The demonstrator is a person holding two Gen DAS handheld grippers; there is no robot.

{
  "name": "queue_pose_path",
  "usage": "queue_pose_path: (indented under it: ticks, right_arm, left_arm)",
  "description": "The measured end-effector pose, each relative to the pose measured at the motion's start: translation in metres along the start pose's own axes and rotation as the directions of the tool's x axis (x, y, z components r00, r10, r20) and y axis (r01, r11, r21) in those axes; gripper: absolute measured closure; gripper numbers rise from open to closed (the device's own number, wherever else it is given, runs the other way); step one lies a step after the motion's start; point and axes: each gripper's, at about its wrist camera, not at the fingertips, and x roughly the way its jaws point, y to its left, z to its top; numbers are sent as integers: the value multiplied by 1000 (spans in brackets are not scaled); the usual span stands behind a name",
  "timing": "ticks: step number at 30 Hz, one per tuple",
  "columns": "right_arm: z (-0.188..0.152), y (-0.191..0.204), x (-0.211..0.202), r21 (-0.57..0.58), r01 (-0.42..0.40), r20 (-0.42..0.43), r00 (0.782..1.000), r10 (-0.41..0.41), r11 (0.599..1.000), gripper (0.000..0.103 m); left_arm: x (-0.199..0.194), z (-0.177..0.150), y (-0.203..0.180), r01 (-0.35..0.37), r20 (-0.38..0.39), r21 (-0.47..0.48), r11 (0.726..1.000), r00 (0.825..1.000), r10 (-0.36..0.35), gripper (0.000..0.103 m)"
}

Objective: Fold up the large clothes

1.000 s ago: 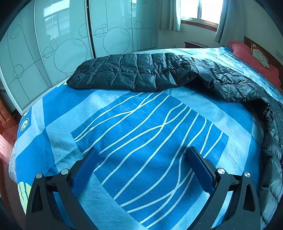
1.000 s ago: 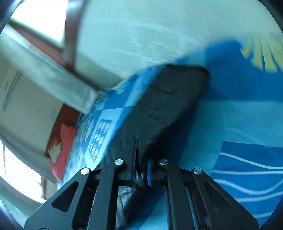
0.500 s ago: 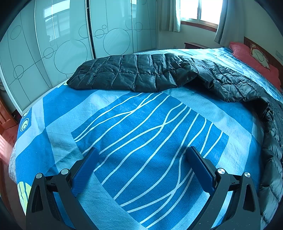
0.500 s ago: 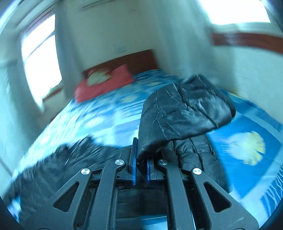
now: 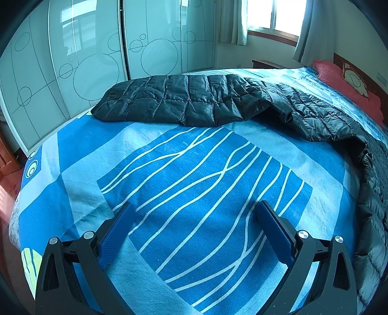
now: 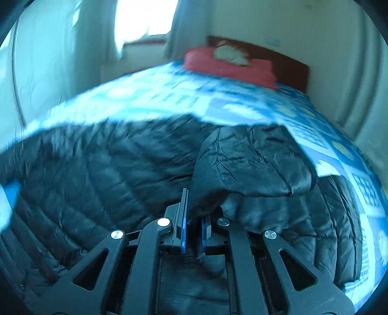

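A long black quilted down coat (image 5: 194, 101) lies spread on a bed covered by a blue sheet with white wavy lines and pale squares (image 5: 198, 184), and everything here is placed against that coat. In the left wrist view one part of the coat stretches flat across the far side of the bed, and the rest runs on toward the right edge of the picture, where it bunches and curves down the side of the bed.

The left tongs (image 5: 194, 210) hover over bare sheet on the near side of the coat, well apart from it. Their two blue pads (image 5: 118, 232) stand wide, with only the sheet showing between them, so these tongs are open and hold nothing.

The right tongs (image 6: 192, 218) are closed on a fold of the coat (image 6: 252, 164): the shiny black fabric is pinched between their blue pads (image 6: 184, 218) and rises out of the jaws, draping over to the right above the rest of the coat, which lies beneath and to the left. That view is smeared with blur.

Beyond the coat, at the head of the bed, rests a red pillow with a pale printed picture (image 6: 230, 65) against a dark wooden headboard (image 6: 291, 65). Behind the coat in the left wrist view stands a wardrobe with frosted sliding doors marked with circles (image 5: 97, 60), and to the right of it a bright window with pale curtains (image 5: 271, 17).
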Motion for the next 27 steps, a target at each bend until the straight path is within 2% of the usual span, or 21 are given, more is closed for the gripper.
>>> queue_pose_path:
  ticks: [3, 8, 11, 14, 17, 20, 22, 25, 27]
  right_arm:
    - [-5, 23, 8, -69, 7, -34, 999, -9, 998, 90]
    - [-8, 34, 10, -95, -13, -53, 999, 8, 995, 76]
    - [-8, 36, 9, -104, -28, -61, 998, 22, 994, 70]
    - [-5, 42, 5, -106, -86, -58, 995, 80, 991, 58]
    - [-2, 44, -4, -84, -156, -53, 987, 152, 984, 54]
    - [1, 23, -22, 8, -235, -31, 972, 235, 972, 54]
    - [2, -3, -36, 71, -247, 2, 969, 247, 966, 54]
    - [1, -60, -53, 184, -221, 52, 975, 215, 958, 55]
    - [-6, -113, -59, 276, -154, 59, 988, 144, 949, 59]
  left_arm:
    - [0, 0, 0, 1, 0, -1, 1000, 1000, -1, 4]
    - [0, 0, 0, 0, 1, -1, 1000, 1000, 0, 4]
    - [0, 0, 0, 1, 1, -1, 1000, 1000, -1, 4]
    - [0, 0, 0, 0, 1, 0, 1000, 1000, 0, 4]
    - [0, -1, 0, 0, 0, 0, 1000, 1000, 0, 4]
    - [0, -1, 0, -1, 1, 0, 1000, 1000, 1, 4]
    - [0, -1, 0, -1, 1, 0, 1000, 1000, 1, 4]
    - [0, -2, 0, 0, 1, 0, 1000, 1000, 0, 4]
    - [0, -1, 0, 0, 1, 0, 1000, 1000, 0, 4]
